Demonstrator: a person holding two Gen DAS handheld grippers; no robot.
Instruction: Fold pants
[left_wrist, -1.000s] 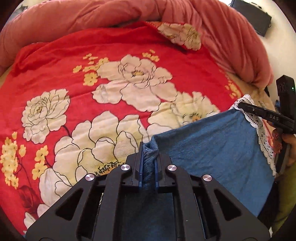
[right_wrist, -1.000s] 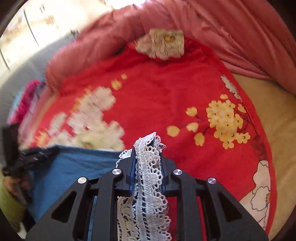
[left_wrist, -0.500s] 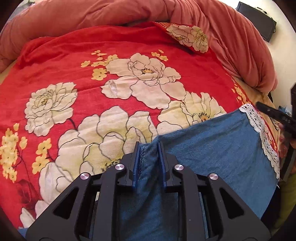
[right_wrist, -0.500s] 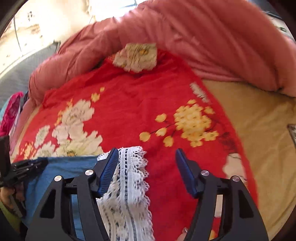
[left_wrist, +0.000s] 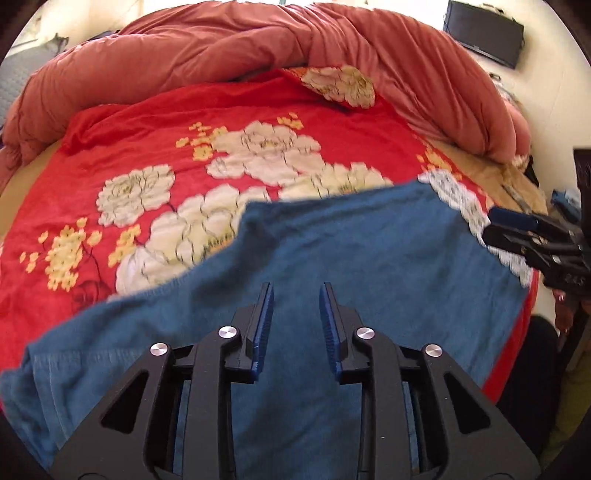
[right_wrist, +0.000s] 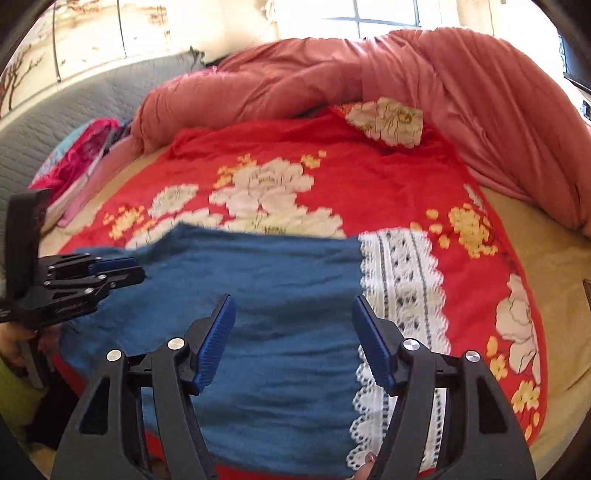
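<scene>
While the blue pants (left_wrist: 351, 258) are lying flat across the near side of the red floral blanket (left_wrist: 147, 147), neither gripper is actually holding them. From the left wrist view, the left gripper (left_wrist: 295, 317) sits over the denim with its jaws parted a little, a narrow gap with blue fabric showing through underneath but nothing pinched between the pads; those jaws have just been opening. The right gripper (right_wrist: 293, 332) is spread way wider, jaws well apart, hovering above the cloth just beside the white lace hem (right_wrist: 402, 288), and its pads aren't touching anything either, having just opened up too. That lace strip runs along the right end of the pants, with the red blanket showing past it. You can also spot the right gripper at the far right edge of the left wrist view, close to the lace, and the left gripper shows up at the left edge of the right wrist view near the other end of the pants. Behind it all there's a bunched-up pink comforter (right_wrist: 406, 74) piled along the far side of the bed.
</scene>
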